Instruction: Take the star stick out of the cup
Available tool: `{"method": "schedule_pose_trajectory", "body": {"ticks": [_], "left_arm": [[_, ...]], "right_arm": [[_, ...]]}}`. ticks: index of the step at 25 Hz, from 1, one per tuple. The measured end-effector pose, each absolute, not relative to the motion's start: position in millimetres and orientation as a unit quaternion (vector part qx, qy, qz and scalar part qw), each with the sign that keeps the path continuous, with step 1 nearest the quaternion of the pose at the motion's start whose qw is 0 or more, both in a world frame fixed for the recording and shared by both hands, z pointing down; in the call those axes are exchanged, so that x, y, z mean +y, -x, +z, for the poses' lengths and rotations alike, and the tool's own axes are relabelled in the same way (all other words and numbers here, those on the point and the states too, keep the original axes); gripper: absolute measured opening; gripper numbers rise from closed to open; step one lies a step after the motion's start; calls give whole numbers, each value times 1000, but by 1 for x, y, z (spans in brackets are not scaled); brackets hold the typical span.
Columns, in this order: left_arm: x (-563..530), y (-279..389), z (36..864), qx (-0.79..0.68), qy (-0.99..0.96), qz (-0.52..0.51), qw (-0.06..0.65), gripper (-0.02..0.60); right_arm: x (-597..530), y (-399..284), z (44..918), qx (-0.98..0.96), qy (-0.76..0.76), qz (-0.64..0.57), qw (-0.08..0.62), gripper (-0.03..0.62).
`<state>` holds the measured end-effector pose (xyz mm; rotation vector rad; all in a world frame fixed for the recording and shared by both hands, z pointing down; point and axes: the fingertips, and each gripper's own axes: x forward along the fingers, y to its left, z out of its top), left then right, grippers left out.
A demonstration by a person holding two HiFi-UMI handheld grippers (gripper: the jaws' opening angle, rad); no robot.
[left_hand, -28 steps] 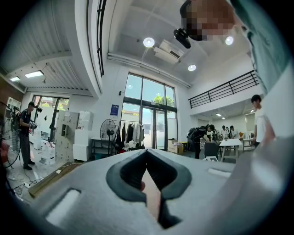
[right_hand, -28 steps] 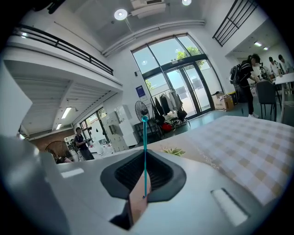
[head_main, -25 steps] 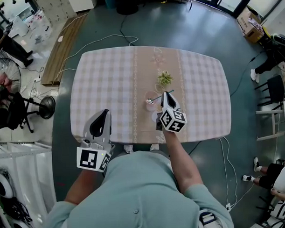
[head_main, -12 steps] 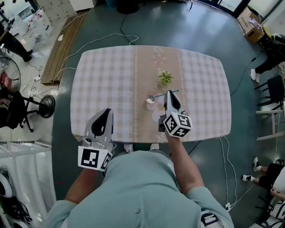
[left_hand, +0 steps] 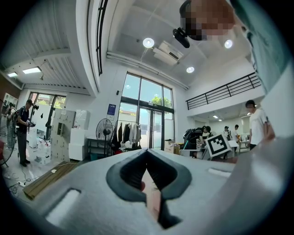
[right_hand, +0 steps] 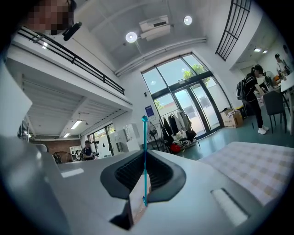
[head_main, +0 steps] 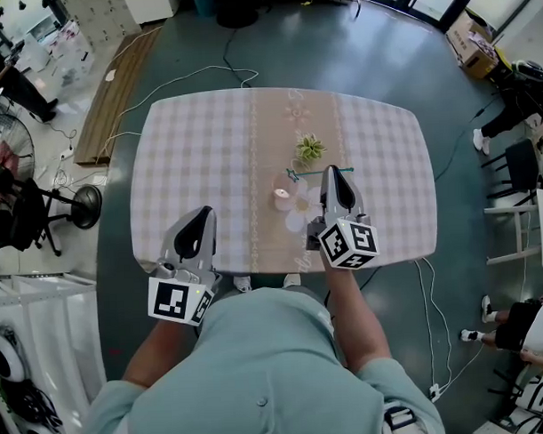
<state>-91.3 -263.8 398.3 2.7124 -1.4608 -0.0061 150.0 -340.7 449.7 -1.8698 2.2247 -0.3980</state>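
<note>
A small pink cup (head_main: 281, 199) stands near the middle of the checked table (head_main: 198, 152). My right gripper (head_main: 334, 172) hangs just right of the cup and is shut on the thin teal star stick (head_main: 307, 173). The stick juts left from the jaws and is clear of the cup. In the right gripper view the stick (right_hand: 144, 137) runs straight up between the closed pads of the right gripper (right_hand: 144, 158). My left gripper (head_main: 199, 215) hovers over the table's near left edge, shut on nothing. In its own view the left gripper (left_hand: 147, 154) points up into the room.
A small green plant (head_main: 310, 149) sits just beyond the cup and the stick. A pale flower shape (head_main: 301, 212) lies on the cloth beside the cup. A fan (head_main: 11, 141) stands on the floor at the left, and people and chairs at the right.
My right gripper has moved right and toward me, with the stick in it, from the cup's rim to a spot beside the cup. The left gripper has stayed put.
</note>
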Motion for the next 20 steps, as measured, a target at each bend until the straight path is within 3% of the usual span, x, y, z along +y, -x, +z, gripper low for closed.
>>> {"method": "schedule_pose_trajectory", "body": {"ticks": [20], "left_arm": [[-263, 89, 401, -474, -880, -4, 30, 2]], "right_arm": [[-330, -144, 373, 773, 631, 2, 63, 3]]}}
